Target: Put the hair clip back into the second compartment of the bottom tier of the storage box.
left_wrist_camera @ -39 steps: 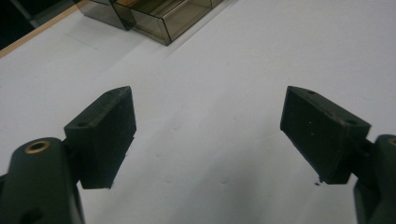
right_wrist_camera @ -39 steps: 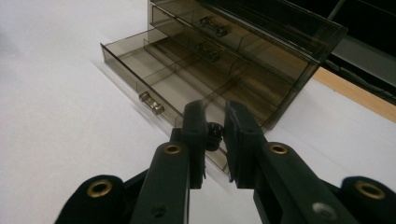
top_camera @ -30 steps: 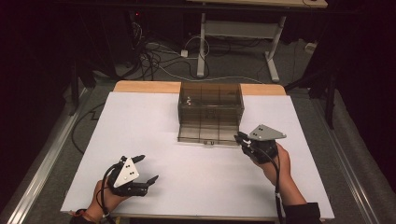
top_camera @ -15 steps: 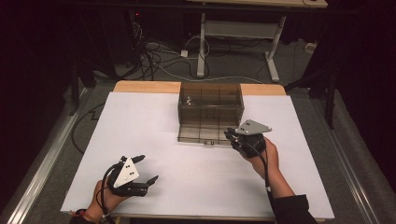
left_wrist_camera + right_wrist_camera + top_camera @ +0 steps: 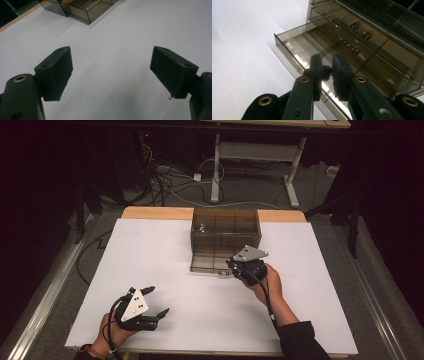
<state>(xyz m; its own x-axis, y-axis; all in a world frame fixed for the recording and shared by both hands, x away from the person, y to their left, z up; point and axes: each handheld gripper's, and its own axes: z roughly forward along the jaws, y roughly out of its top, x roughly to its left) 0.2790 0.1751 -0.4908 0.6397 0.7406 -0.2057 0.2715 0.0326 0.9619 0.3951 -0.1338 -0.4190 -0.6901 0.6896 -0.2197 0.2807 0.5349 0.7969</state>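
A drawer box (image 5: 226,232) stands at the far middle of the table (image 5: 165,250), its lowest drawer (image 5: 212,264) pulled out toward the person. The right gripper (image 5: 235,266) sits at that drawer's front right, apparently closed on its knob (image 5: 326,71). The left gripper (image 5: 155,301) rests near the front left, well apart from the box.

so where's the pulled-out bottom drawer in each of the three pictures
High view: the open drawer sticks out at the foot of the smoky drawer box, mid-table, just left of the right gripper.
Left gripper view: top edge, left of centre, a corner of the drawer beyond the open jaws.
Right gripper view: centre, the drawer lies open, its knob pinched in the jaws.
Shared landmark: the white table top.
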